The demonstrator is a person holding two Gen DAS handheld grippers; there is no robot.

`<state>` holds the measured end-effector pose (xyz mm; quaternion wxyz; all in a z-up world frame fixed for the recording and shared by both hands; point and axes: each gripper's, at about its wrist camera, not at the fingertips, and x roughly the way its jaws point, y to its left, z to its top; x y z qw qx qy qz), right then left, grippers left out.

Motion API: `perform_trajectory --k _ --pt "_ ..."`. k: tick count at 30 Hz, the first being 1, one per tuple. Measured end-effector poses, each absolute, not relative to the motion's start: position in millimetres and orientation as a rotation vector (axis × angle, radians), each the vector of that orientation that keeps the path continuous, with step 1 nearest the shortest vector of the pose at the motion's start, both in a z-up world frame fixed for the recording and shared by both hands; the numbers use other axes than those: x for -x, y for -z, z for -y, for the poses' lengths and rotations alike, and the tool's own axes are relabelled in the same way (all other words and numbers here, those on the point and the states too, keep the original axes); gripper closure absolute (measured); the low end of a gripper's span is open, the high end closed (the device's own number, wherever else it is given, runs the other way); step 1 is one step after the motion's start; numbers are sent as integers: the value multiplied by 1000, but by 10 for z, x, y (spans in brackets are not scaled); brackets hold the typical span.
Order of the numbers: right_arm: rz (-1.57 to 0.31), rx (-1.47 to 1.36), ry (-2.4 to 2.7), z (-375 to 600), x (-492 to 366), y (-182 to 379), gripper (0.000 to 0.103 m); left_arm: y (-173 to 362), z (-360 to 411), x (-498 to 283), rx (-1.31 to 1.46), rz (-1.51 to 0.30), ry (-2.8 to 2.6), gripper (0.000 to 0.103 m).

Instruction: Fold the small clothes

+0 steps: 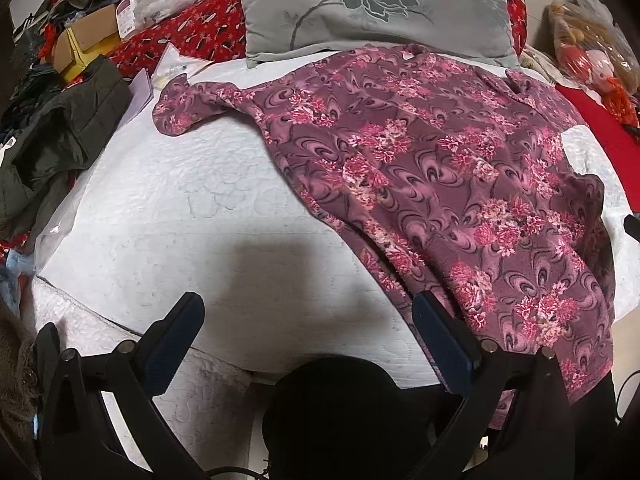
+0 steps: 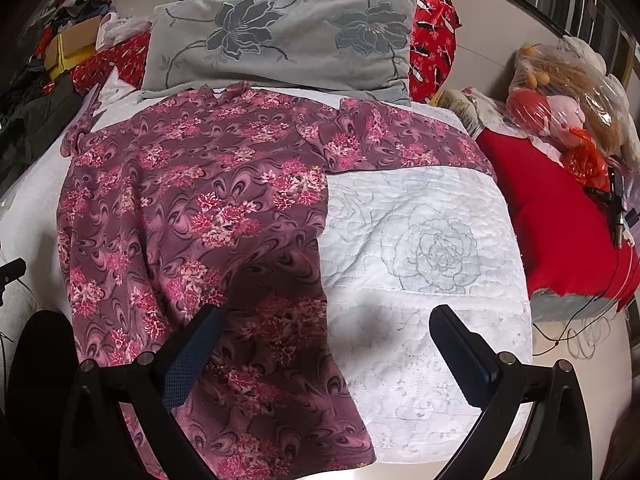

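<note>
A purple shirt with pink flowers lies spread flat on the white quilted bed, collar toward the pillow, both sleeves out to the sides. Its hem hangs over the near bed edge. It also shows in the right wrist view. My left gripper is open and empty, above the bed's near edge, with its right finger by the shirt's lower left hem. My right gripper is open and empty, above the shirt's lower right hem, its left finger over the cloth.
A grey flowered pillow lies at the head over a red patterned cover. A dark jacket, boxes and clothes pile up at the left. A red cushion and bagged plush toys sit at the right.
</note>
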<state>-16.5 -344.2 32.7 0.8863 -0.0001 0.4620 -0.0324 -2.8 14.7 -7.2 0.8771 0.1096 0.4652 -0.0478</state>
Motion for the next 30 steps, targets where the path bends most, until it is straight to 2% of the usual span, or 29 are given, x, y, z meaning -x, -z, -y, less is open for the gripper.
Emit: perform_trajectory --k 30 --pt "-946 -31 71 3502 150 -339 0 88 -7 40 -228 -983 125 0"
